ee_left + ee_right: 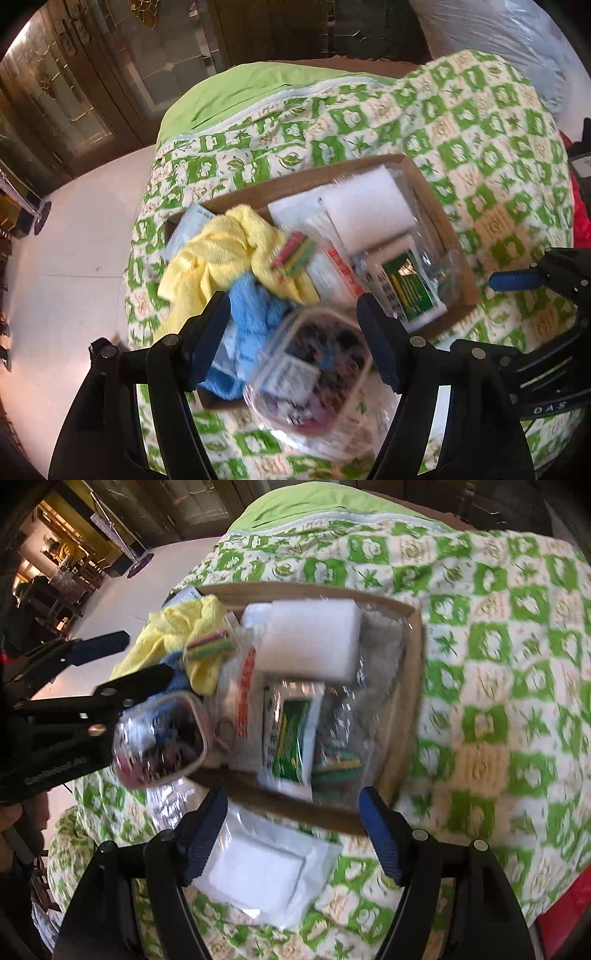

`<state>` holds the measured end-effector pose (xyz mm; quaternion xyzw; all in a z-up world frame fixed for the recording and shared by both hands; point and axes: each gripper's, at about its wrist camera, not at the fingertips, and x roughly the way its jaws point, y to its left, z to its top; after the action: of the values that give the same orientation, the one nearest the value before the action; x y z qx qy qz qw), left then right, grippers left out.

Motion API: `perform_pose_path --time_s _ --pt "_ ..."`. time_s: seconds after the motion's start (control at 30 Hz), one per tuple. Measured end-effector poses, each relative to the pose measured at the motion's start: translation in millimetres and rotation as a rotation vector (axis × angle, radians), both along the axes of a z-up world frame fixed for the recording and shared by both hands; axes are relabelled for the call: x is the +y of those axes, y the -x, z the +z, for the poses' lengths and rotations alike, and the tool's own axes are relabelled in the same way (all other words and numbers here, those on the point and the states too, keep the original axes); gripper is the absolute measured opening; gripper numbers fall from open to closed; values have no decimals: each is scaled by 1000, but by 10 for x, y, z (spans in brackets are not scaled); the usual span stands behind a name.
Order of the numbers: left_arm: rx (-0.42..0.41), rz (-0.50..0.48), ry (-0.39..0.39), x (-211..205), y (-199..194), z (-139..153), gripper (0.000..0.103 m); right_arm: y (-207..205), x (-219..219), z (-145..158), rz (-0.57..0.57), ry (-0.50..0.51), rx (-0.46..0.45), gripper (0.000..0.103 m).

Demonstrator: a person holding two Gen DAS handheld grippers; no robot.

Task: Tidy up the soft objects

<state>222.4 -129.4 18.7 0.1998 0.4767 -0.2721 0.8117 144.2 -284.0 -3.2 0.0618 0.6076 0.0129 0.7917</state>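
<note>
Mid-sorting over the cardboard box [406,716] on the bed: left tongs [295,347] apart around clear pouch [314,369], right tongs [291,830] apart above white packet [258,878], probably grabbing that next.

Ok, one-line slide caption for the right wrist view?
Open right tongs above a white packet beside the filled cardboard box.

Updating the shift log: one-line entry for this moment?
left gripper: open over clear pouch | right gripper: open, empty | cardboard box: full | white packet: outside on quilt

One cardboard box [436,206], two towels — yellow [221,251], blue [255,310] — and perhaps five plastic packets.
</note>
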Motion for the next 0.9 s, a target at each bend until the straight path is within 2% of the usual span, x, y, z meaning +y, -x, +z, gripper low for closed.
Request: perform_pose_path --time_s 0.17,0.27,0.47,0.63,0.9 --pt "2 -16 2 25 293 52 72 212 49 -34 -9 -14 11 79" --pt "-26 5 2 71 456 104 72 340 61 -44 -19 -12 1 79" --pt "-123 146 22 277 758 228 72 653 151 52 -81 81 -128 79" --pt "-98 212 68 436 917 200 72 915 237 9 -121 110 -181 81" --pt "-53 238 39 533 1203 -54 72 1120 368 -180 -159 127 -147 82"
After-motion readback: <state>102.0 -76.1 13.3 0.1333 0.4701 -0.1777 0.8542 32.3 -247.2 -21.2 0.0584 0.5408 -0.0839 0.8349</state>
